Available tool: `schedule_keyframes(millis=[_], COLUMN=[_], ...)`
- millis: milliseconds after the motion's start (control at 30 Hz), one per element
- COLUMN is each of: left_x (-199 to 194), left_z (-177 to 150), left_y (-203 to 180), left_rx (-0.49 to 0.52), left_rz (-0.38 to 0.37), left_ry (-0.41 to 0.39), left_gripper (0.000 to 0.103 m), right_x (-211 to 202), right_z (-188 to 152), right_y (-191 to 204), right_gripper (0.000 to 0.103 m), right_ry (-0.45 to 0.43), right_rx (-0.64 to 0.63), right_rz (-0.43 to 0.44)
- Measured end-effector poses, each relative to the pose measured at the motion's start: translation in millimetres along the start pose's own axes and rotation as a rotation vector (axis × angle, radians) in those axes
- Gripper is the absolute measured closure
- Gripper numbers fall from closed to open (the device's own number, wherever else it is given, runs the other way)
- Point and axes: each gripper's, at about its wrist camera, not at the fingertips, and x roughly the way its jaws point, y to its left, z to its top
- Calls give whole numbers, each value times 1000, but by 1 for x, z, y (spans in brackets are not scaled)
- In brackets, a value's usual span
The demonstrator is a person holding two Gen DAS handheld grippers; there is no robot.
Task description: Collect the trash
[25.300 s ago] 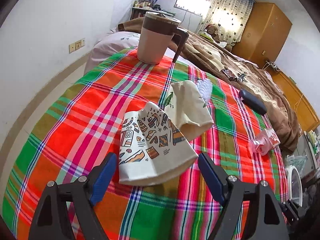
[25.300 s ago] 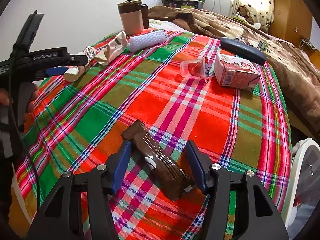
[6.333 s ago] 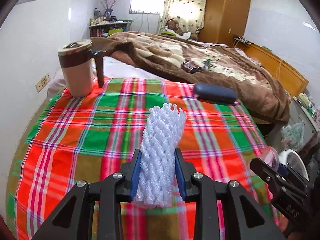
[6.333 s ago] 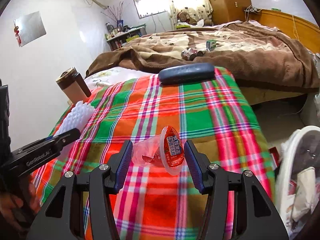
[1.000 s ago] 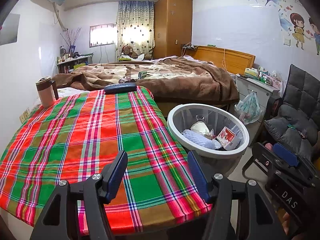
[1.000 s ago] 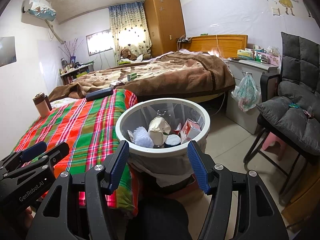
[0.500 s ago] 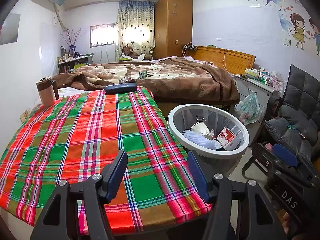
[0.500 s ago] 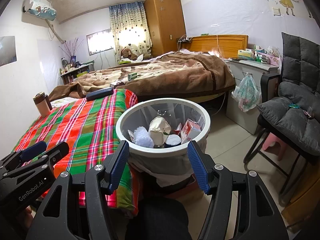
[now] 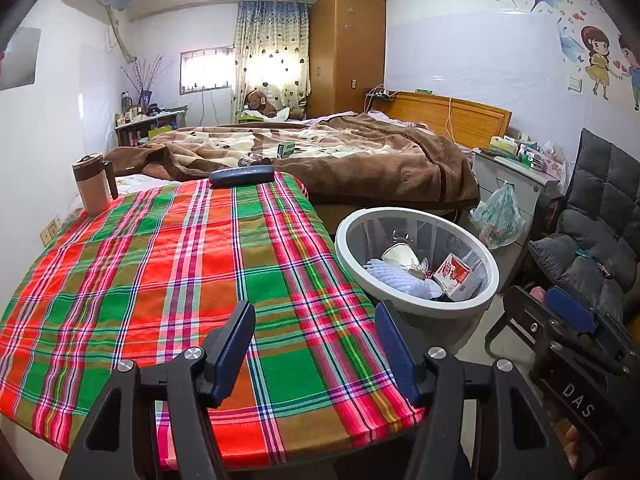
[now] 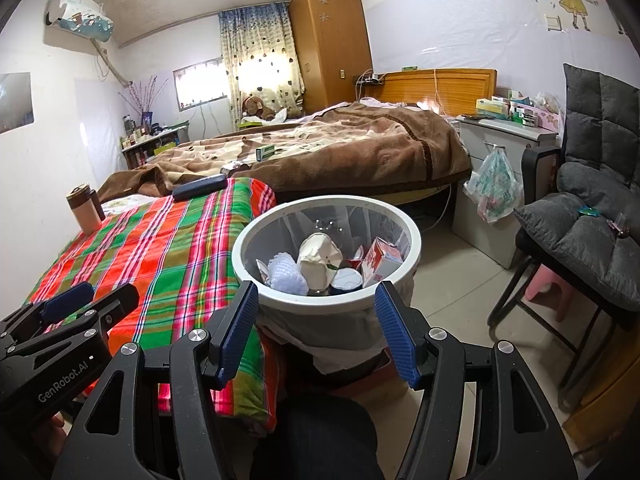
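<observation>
Holding my left hand-held gripper over the near edge of the worktop, I see its two blue ribbed pads standing apart with nothing between them, only the woven plaid cloth of red, green and pink stripes below. That cloth lies flat and bare of litter; on its far side stand a tall beige mug with a brown band and lid and a dark blue oblong case with rounded ends. My right hand-held gripper is likewise released, its textured blue pads spread wide and empty, framing the round white plastic bin with see-through mesh walls that stands on the floor just beside the worktop's corner. The trash is all inside that bin: a fluffy white foam net sleeve, a crumpled cream paper cup, a red and white cardboard carton leaning against the wall, and a small round foil-topped tub. A loose pale liner bag hangs out below the bin's rim. In the left wrist view the right gripper's black body shows at the lower right edge, and in the right wrist view the left one's black frame shows at the lower left. Behind everything a bed carries a soft, plush brown blanket, and a dark grey quilted chair stands on the tiled floor to the right.
</observation>
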Motion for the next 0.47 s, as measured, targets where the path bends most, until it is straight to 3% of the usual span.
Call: schedule_keyframes(millis=[467], left_x=[0], left_z=[-2], left_y=[1], left_rx=[-1], left_rz=[1], left_ry=[2], left_gripper=[41], right_x=[0], right_z=[0], right_y=[1], right_gripper=[41], right_ry=[-2], right_rx=[-1], right_rz=[1])
